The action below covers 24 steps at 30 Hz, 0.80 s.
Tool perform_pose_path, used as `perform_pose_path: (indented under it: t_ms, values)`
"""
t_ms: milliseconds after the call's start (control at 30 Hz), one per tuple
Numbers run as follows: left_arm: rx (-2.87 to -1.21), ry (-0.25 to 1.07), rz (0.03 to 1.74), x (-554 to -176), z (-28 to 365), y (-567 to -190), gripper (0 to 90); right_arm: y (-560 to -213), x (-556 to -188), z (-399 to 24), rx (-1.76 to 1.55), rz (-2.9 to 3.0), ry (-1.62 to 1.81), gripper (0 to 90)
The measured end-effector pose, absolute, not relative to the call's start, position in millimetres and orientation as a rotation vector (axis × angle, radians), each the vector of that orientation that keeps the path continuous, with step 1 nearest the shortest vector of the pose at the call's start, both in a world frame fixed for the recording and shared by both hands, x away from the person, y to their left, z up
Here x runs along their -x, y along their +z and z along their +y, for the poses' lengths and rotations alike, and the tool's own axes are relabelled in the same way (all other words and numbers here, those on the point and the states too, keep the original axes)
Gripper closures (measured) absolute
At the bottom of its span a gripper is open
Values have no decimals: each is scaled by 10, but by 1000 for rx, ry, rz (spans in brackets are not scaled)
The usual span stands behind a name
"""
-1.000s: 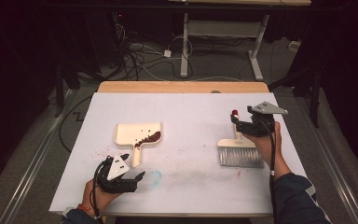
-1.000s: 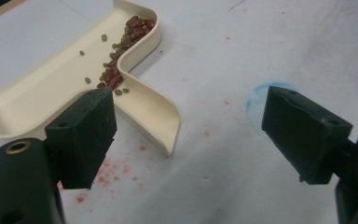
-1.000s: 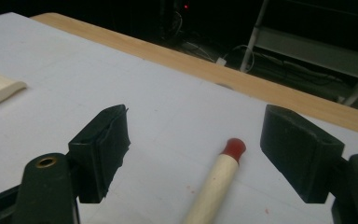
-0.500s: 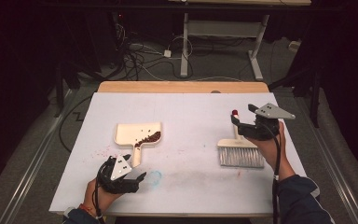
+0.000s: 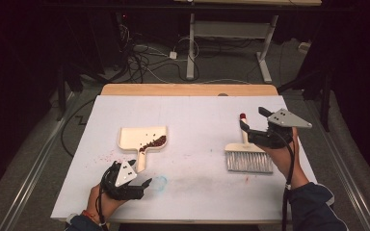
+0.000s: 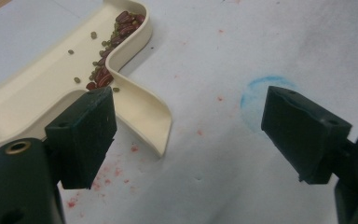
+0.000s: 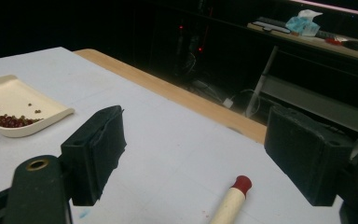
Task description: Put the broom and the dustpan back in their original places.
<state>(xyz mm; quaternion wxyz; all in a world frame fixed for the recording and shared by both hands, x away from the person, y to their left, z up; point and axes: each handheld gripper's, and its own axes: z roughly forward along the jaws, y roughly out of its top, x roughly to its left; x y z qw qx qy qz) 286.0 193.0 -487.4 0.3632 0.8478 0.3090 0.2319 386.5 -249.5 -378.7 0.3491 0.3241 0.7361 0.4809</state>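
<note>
On the white surface (image 5: pixel 197 120): brush released at right, dustpan with beans at left.

Right hand-held gripper (image 5: pixel 251 120) hovers above the brush (image 5: pixel 248 156), jaws just opened wide, nothing between them; the red-tipped handle (image 7: pixel 230 200) lies below and between the jaws, apart from both. Left hand-held gripper (image 5: pixel 142 185) rests low, jaws spread and empty, just beside the dustpan (image 5: pixel 142 139) handle (image 6: pixel 149 116). Red and green beans (image 6: pixel 116 42) sit along the pan's back wall. Blue smudge (image 6: pixel 261 93) near the right jaw. No readable writing or labels.
</note>
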Motion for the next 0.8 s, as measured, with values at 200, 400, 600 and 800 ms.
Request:
perform_pose_path:
  t_ms: [200, 400, 600, 800]
  values:
    - [-2187, 598, 792, -2858, 1927, -4872, 178, -3778, -3782, -2459, -800, 1928, 1241, 207]
    - [-2191, 601, 789, -2854, 1919, -4874, 177, -3762, -3703, -2450, -777, 1932, 1236, 201]
    - [-2197, 609, 788, -2853, 1912, -4877, 179, -3753, -3635, -2465, -752, 1946, 1227, 200]
    - [-2199, 611, 781, -2850, 1903, -4877, 180, -3771, -3571, -2482, -731, 1961, 1203, 197]
